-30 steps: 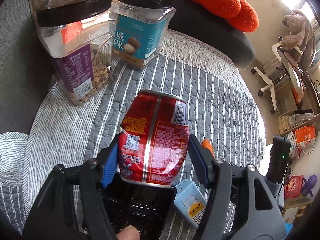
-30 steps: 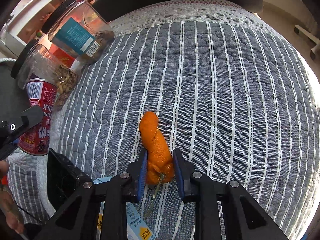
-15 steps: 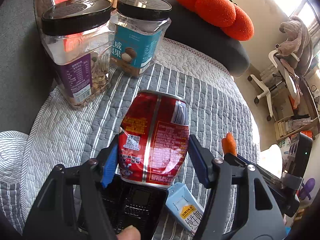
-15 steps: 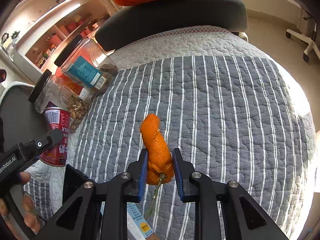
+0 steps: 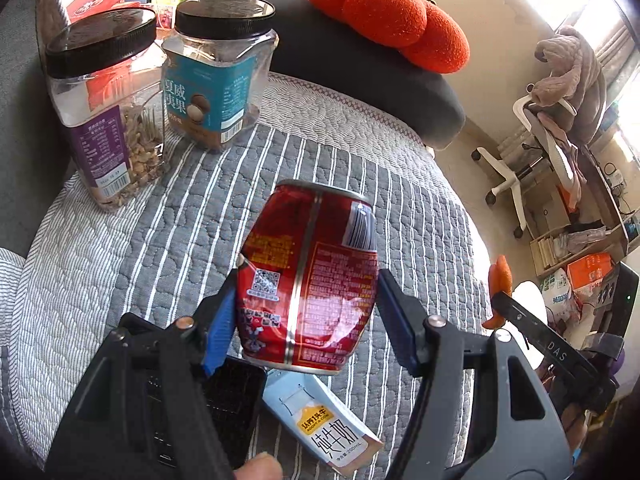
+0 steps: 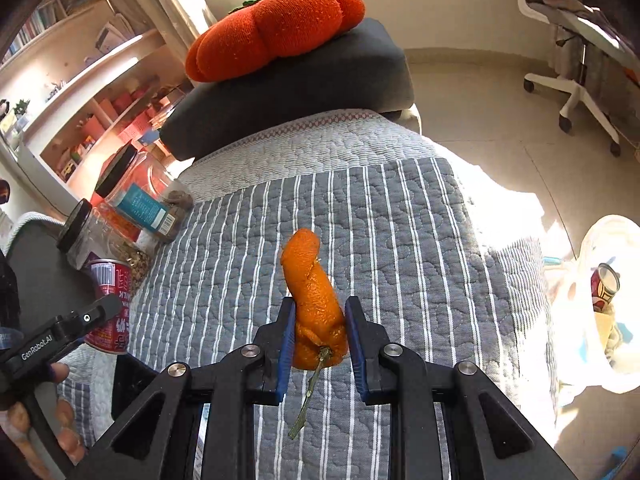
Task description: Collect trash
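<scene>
My left gripper (image 5: 306, 316) is shut on a dented red drink can (image 5: 310, 276) and holds it above the striped grey quilt (image 5: 180, 216). My right gripper (image 6: 319, 334) is shut on a strip of orange peel (image 6: 314, 300) with a green stem, lifted above the quilt (image 6: 400, 240). In the right wrist view the can (image 6: 114, 300) and left gripper show at far left. In the left wrist view the peel (image 5: 499, 280) and right gripper show at right. A small milk carton (image 5: 320, 424) lies on the quilt under the can.
Two black-lidded clear jars (image 5: 108, 112) (image 5: 218, 72) stand at the quilt's back left. A black object (image 5: 232, 400) lies beside the carton. An orange pumpkin cushion (image 6: 276, 28) rests on a dark armrest. A white bag (image 6: 604, 300) holding trash sits on the floor right of the quilt.
Both grippers have risen away from the quilt with their loads. The right gripper now sees the floor and the white bag.
</scene>
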